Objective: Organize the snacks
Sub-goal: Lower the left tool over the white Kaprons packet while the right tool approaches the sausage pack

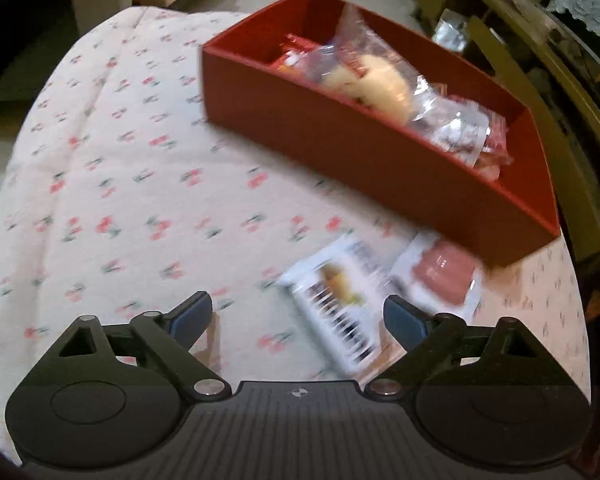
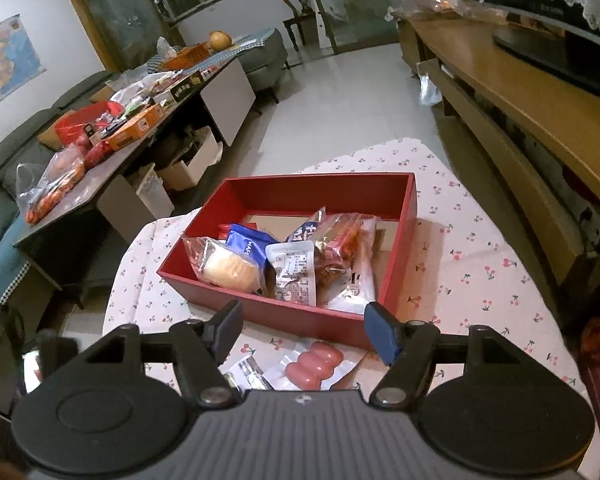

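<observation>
Left wrist view: the left hand-held gripper (image 1: 298,318) hangs over the cherry-print worktop (image 1: 112,184) with its jaws spread wide and nothing between them. Just ahead of the fingers lies a white barcode packet (image 1: 334,312), and touching its far side a sausage pack (image 1: 444,274), both flat on the cloth. The red box (image 1: 380,172) sits beyond them toward the worktop's far right edge, its near corner almost over the sausage pack. The frame is blurred, so labels are unreadable. The gripper seems aimed at the barcode packet as the next pickup.

Right wrist view: the right hand-held gripper (image 2: 303,330) is also open and empty, held above the same two loose packs, the sausage pack (image 2: 314,364) and the barcode packet (image 2: 246,372), at the worktop's near edge. The red box (image 2: 260,312) stands just beyond, open-topped. Its near half holds a bun in clear wrap (image 2: 230,268), a blue wafer pack (image 2: 246,246), a silver pouch (image 2: 294,276), a red-orange bag (image 2: 336,252) and a white packet (image 2: 360,276); the far half is bare, likely room for the two remaining snacks.
</observation>
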Available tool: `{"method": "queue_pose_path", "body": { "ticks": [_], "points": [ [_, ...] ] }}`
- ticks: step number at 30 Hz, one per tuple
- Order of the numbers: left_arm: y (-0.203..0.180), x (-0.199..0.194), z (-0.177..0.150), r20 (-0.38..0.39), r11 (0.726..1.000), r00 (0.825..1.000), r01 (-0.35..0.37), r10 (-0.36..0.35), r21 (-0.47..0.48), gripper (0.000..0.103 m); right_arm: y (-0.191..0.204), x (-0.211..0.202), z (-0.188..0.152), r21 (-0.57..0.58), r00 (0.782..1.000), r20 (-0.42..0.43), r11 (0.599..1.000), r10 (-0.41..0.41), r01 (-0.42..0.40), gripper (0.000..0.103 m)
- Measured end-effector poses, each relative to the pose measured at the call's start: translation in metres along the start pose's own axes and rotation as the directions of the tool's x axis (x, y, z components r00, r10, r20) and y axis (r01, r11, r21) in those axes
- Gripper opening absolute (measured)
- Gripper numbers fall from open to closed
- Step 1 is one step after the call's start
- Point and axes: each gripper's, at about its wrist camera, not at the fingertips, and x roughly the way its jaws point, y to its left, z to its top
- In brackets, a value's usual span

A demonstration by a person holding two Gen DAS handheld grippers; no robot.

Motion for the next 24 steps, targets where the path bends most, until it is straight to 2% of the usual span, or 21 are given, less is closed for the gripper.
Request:
{"method": "queue_pose_path", "body": {
  "ticks": [2,5,9,11,12,14,18,22,24],
  "points": [
    [-0.018,0.016,0.001,-0.024,1.0,1.0,-0.001,0.001,-0.003,0.101,0.0,-0.001,0.001,0.006,1.0,0.002,1.0,0.012,-0.012,0.072],
    [-0.044,0.027,-0.004,-0.001,0.989,0.995,-0.096,0.097,0.108,0.102,-0.001,-0.005,0.002,0.009,1.0,0.013,1.0,0.02,-0.02,0.072],
    [-0.039,0.028,-0.006,0.005,0.982,0.991,-0.132,0.133,0.136,0.102,-0.005,-0.012,0.003,0.013,0.999,0.03,1.0,0.026,-0.026,0.072],
    [-0.031,0.023,-0.008,-0.011,0.975,0.989,-0.145,0.149,0.168,0.094,-0.005,-0.016,0.003,0.005,0.999,0.032,1.0,0.027,-0.027,0.072],
    [-0.025,0.02,-0.011,-0.017,0.971,0.986,-0.157,0.163,0.183,0.094,-0.004,-0.017,0.003,-0.002,0.999,0.035,1.0,0.024,-0.024,0.072],
    [-0.012,0.014,-0.017,-0.035,0.967,0.986,-0.151,0.162,0.207,0.093,-0.003,-0.019,0.003,-0.008,0.999,0.039,1.0,0.014,-0.013,0.072],
    [0.01,0.004,-0.018,-0.057,0.972,0.99,-0.113,0.127,0.207,0.086,0.001,-0.007,-0.002,-0.038,1.0,0.0,0.999,-0.024,0.024,0.073],
    [0.017,0.007,-0.009,-0.046,0.975,0.997,-0.051,0.063,0.214,0.088,-0.004,0.025,-0.016,-0.023,0.989,-0.118,0.996,-0.083,0.081,0.073],
    [0.016,0.013,-0.006,-0.013,0.965,0.998,-0.057,0.063,0.256,0.088,-0.009,0.039,-0.025,-0.001,0.979,-0.177,0.994,-0.105,0.106,0.073]
  ]
}}
